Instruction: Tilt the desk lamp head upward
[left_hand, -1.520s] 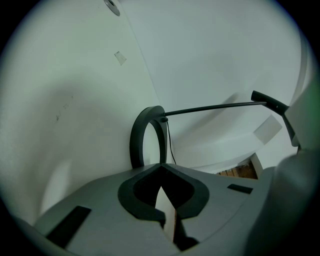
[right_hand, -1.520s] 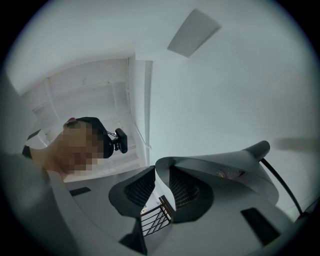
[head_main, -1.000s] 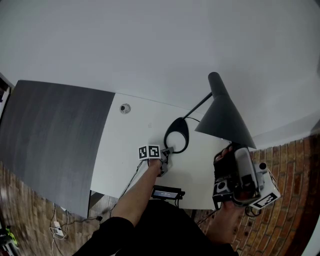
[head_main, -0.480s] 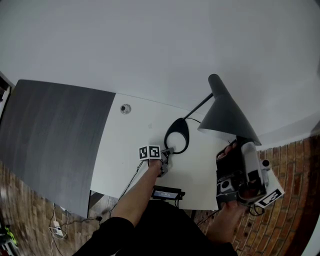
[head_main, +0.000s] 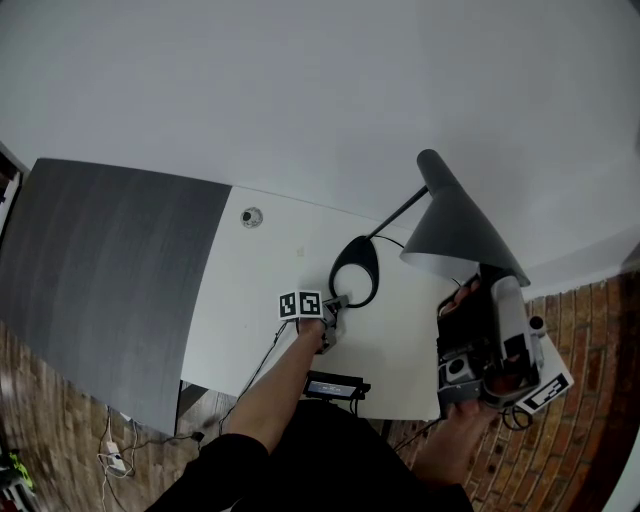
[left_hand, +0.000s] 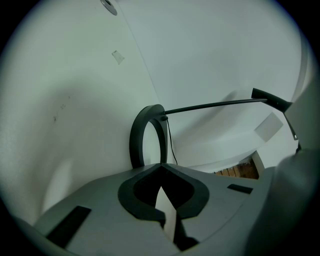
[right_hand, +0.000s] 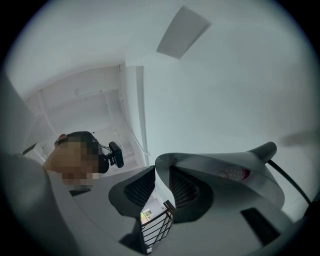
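Observation:
A black desk lamp stands on the white desk (head_main: 250, 300). Its ring base (head_main: 358, 248) carries a thin arm (head_main: 395, 215) up to the cone shade (head_main: 460, 235). My left gripper (head_main: 335, 305) is shut, its tips lying on the near edge of the ring base (left_hand: 135, 137); the left gripper (left_hand: 160, 170) hides that edge. My right gripper (head_main: 473, 292) is shut on the shade's lower rim. In the right gripper view the right gripper (right_hand: 160, 182) pinches the rim of the shade (right_hand: 215, 162), whose bulb (right_hand: 232, 173) shows inside.
A dark grey panel (head_main: 100, 270) adjoins the desk on the left. A round cable grommet (head_main: 250, 217) sits at the desk's back. A black device (head_main: 335, 385) hangs at the front edge. Brick floor (head_main: 585, 400) lies to the right.
My right gripper has moved right and slightly down in the head view, taking the shade's rim with it; the shade's open mouth is tipped further up. The left gripper has not moved.

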